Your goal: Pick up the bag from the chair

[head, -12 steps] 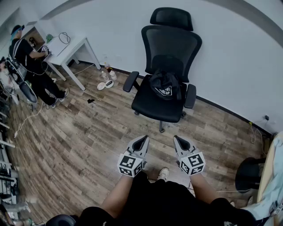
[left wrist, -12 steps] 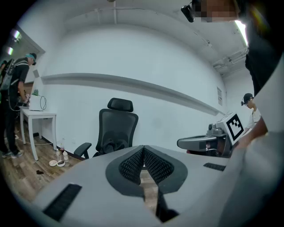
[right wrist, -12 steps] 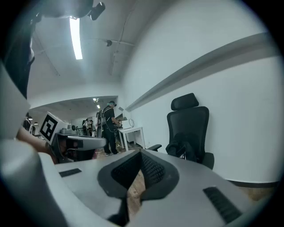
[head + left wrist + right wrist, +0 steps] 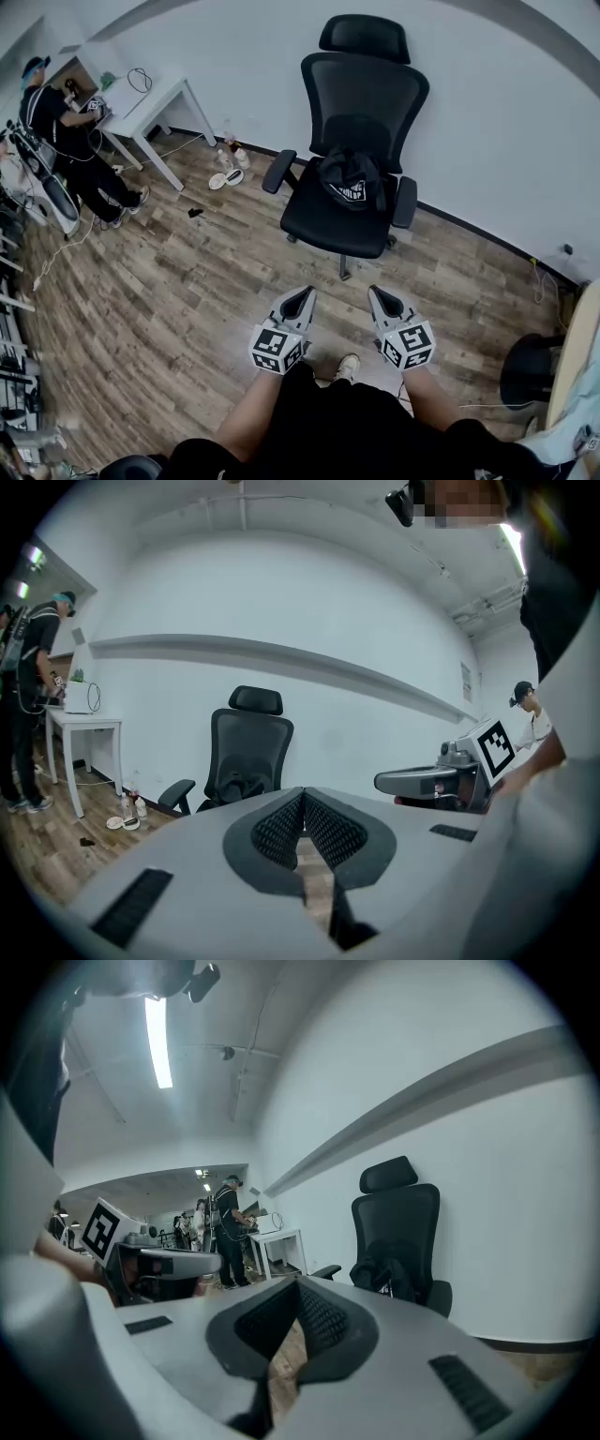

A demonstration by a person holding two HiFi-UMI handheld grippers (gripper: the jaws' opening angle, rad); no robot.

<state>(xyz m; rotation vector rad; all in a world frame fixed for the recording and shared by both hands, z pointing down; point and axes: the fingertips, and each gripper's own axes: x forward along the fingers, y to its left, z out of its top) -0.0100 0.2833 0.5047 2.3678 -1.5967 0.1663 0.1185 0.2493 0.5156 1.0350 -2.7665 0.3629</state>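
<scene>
One black bag (image 4: 349, 183) sits on the seat of the one office chair (image 4: 364, 89). The left gripper (image 4: 302, 298) and right gripper (image 4: 378, 298) hover well short, both with jaws together, empty.

Grippers: 2, namely left gripper (image 4: 304, 293) and right gripper (image 4: 375, 293).
Office chair (image 4: 361, 89): 1, straight ahead of both.
Bag (image 4: 350, 180): 1, on that chair's seat.
White table (image 4: 141, 101): 1, far ahead-left of the left gripper.
Person (image 4: 58, 122): 1, at that table.

Bag (image 4: 351, 182) on chair (image 4: 338, 221) seat
</scene>
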